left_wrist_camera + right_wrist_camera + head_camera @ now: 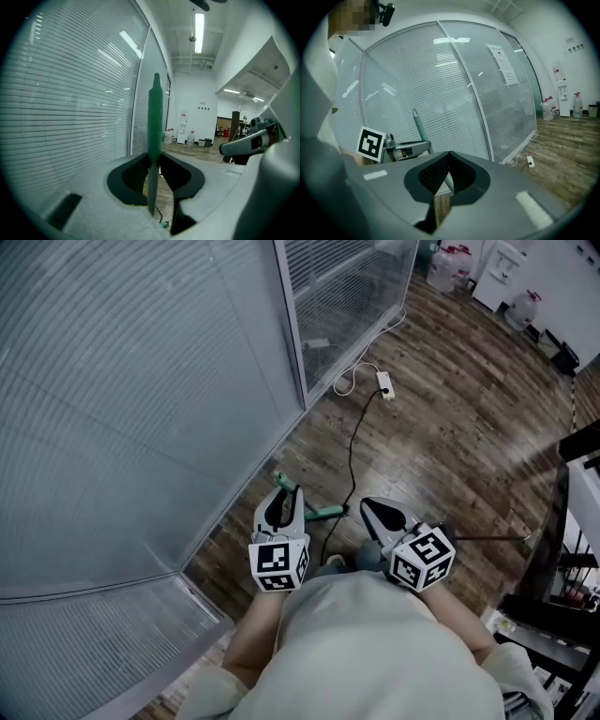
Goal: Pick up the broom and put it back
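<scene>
- Our left gripper (283,491) is clamped on the broom's green handle (155,117). The grip end rises above the fingers and the grey shaft runs on below them.
- Our right gripper (367,504) is closed on nothing, to the right of the handle.
- We judge that the carry needs a firm squeeze, with the handle steered clear of the glass partition (141,381) left of the fingers and the power strip (384,383) ahead of them.
</scene>
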{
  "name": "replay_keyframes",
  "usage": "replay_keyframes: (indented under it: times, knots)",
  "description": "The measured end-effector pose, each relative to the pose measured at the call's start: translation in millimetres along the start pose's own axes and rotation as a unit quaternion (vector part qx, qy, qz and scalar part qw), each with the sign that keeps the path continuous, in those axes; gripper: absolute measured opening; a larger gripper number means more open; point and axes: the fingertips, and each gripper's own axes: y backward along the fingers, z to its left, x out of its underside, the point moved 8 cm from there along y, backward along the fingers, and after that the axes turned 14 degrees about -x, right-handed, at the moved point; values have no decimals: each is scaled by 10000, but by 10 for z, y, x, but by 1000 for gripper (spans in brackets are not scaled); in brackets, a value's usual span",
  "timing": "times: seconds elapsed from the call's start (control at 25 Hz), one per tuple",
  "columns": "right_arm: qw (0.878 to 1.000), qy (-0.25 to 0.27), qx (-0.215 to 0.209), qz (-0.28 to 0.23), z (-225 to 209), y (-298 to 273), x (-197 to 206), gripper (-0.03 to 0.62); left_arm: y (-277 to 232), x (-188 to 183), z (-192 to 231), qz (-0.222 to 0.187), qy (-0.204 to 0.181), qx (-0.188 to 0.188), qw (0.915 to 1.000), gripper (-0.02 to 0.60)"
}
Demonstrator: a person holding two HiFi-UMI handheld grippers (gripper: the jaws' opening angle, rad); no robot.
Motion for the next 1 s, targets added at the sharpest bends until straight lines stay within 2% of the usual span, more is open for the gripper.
replay_keyframes:
  times: [0.28,0.64,1.0]
  knots:
    - [10000,16,16,-15,-312,-77,-81,6,-259,30,36,33,98,-193,9998,86]
    - [9983,207,-512,194,-899,-434,-541,6,-683,-11,-7,56,178,-571,9982,84]
    - [9952,264,-899,287,-1569,-704,-951,6,-1137,-117,1,36,522,-1387,9890,84]
